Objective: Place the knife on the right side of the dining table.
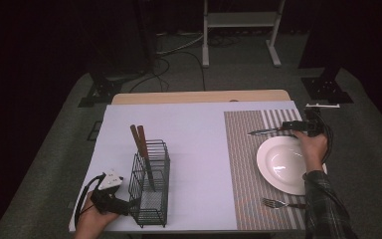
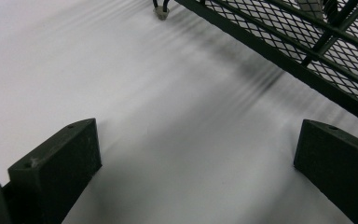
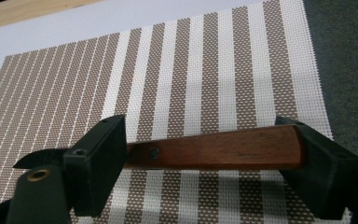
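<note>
Knife held over placemat

Right gripper (image 1: 298,126) clenched lengthwise on wooden-handled knife (image 3: 214,148), blade pointing left above striped placemat (image 1: 243,159), just beyond white plate (image 1: 278,164). Left gripper (image 2: 191,172) released, spread wide on white surface (image 1: 194,134) beside wire caddy (image 1: 151,186).

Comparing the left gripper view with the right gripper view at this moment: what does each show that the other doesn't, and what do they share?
Left gripper view alone: the black wire rack at upper right, one of its feet on the white table cover, and the left tongs wide apart with nothing between them.

Right gripper view alone: the striped placemat, a strip of wooden table edge, grey floor, and the right tongs with a wooden-handled knife lying across between their jaws.

Shared: the white cover and a pair of black jaws.
</note>
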